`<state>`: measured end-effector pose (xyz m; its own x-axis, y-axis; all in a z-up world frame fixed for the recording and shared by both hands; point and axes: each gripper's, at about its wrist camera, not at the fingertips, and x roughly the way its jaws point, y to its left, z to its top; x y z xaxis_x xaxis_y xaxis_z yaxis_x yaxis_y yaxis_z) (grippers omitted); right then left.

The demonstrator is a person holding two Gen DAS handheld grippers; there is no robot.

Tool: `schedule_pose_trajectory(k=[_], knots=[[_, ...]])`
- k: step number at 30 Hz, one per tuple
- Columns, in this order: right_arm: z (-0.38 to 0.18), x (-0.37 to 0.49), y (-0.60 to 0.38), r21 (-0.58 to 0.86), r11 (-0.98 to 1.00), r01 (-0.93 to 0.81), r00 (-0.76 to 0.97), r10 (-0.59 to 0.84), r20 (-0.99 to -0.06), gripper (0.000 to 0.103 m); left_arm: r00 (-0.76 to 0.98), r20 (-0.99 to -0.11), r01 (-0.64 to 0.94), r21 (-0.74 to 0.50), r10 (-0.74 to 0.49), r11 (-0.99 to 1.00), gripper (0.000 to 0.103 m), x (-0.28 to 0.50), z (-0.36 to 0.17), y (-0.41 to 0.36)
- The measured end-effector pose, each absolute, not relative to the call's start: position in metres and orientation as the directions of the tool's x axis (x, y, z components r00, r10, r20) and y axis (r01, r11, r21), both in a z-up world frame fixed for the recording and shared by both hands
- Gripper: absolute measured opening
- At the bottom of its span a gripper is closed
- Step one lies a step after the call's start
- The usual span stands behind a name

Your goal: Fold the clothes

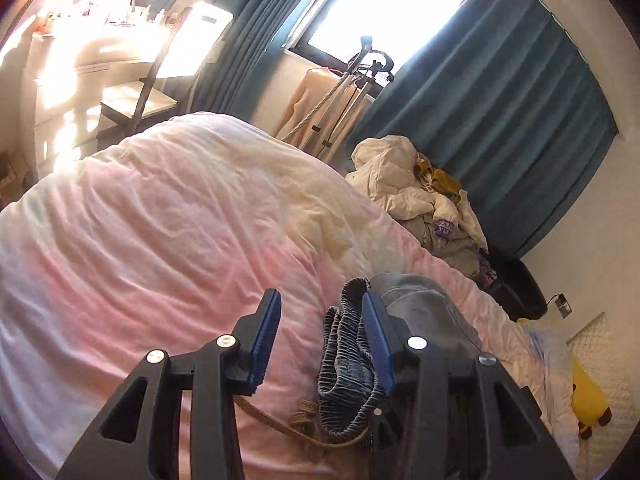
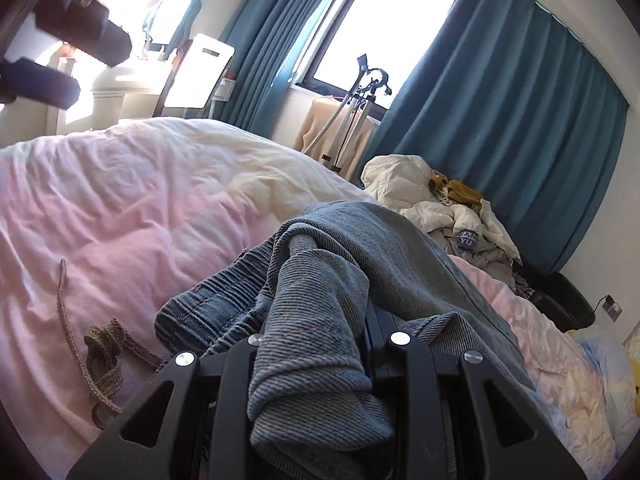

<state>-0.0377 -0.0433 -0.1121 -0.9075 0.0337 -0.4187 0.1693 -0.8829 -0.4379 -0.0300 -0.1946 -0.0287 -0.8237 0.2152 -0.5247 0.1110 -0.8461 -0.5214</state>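
Note:
A pair of grey-blue denim trousers (image 2: 320, 280) with an elastic waistband (image 1: 348, 356) lies bunched on the pink duvet (image 1: 140, 240). Its brown drawstring (image 2: 100, 344) trails to the left, and shows in the left wrist view (image 1: 280, 428). My left gripper (image 1: 320, 340) is open just above the duvet, its right blue pad against the waistband and nothing between the pads. My right gripper (image 2: 320, 360) is shut on a thick fold of the trousers, which drapes over the fingers and hides the tips.
A heap of white and grey clothes (image 1: 416, 196) lies at the far side of the bed. Behind it stand a garment steamer (image 1: 360, 80), teal curtains (image 1: 500, 100) and a window. A desk and chair (image 1: 140, 100) stand at far left. A yellow plush toy (image 1: 588, 400) lies right.

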Motion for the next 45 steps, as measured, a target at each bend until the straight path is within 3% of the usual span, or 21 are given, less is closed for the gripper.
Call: schedule_pose_trajectory(k=[6,9,11,13,14,27,32,36,40,42,44,45], knots=[[-0.102,-0.041,-0.030,-0.394,-0.899,0.190,-0.897,0.004,-0.442,0.031,-0.820,-0.506,0.067,-0.546,0.266,-0.835,0.043,-0.037,-0.033,-0.193],[-0.096,-0.041,-0.025,-0.377,-0.892,0.250,-0.867,-0.032,-0.497,0.034,-0.822,-0.492,0.017,-0.527,0.289,-0.849,0.043,-0.035,-0.029,-0.181],[-0.091,-0.035,-0.022,-0.346,-0.885,0.312,-0.841,-0.088,-0.533,0.050,-0.824,-0.479,-0.019,-0.510,0.302,-0.860,0.043,-0.033,-0.025,-0.172],[-0.081,-0.022,-0.017,-0.299,-0.879,0.372,-0.821,-0.161,-0.547,0.074,-0.824,-0.464,-0.059,-0.500,0.325,-0.864,0.043,-0.029,-0.021,-0.164],[-0.076,-0.016,-0.015,-0.280,-0.873,0.398,-0.811,-0.193,-0.552,0.075,-0.822,-0.462,-0.075,-0.492,0.333,-0.867,0.044,-0.027,-0.020,-0.159],[-0.019,0.014,0.116,-0.067,-0.923,0.379,-0.746,-0.262,-0.612,0.074,-0.749,-0.513,-0.264,-0.350,0.420,-0.899,0.049,-0.011,-0.023,-0.082],[-0.028,-0.001,0.152,0.062,-0.945,0.321,-0.723,-0.287,-0.628,0.073,-0.720,-0.555,-0.324,-0.264,0.418,-0.909,0.052,-0.011,-0.030,-0.051],[-0.044,-0.014,0.158,0.179,-0.913,0.367,-0.676,-0.394,-0.623,0.073,-0.718,-0.568,-0.335,-0.223,0.401,-0.915,0.052,-0.015,-0.036,-0.038],[-0.060,-0.024,0.146,0.145,-0.906,0.398,-0.663,-0.393,-0.637,0.072,-0.729,-0.547,-0.361,-0.204,0.412,-0.910,0.052,-0.020,-0.037,-0.029],[-0.069,-0.031,0.142,0.136,-0.911,0.389,-0.659,-0.378,-0.650,0.060,-0.726,-0.546,-0.369,-0.206,0.419,-0.906,0.052,-0.025,-0.040,-0.025],[-0.075,-0.037,0.142,0.135,-0.924,0.359,-0.666,-0.354,-0.657,0.034,-0.729,-0.552,-0.365,-0.185,0.404,-0.912,0.052,-0.028,-0.043,-0.020],[-0.076,-0.038,0.144,0.153,-0.926,0.345,-0.669,-0.357,-0.652,0.028,-0.733,-0.555,-0.363,-0.171,0.394,-0.916,0.052,-0.029,-0.044,-0.018]])
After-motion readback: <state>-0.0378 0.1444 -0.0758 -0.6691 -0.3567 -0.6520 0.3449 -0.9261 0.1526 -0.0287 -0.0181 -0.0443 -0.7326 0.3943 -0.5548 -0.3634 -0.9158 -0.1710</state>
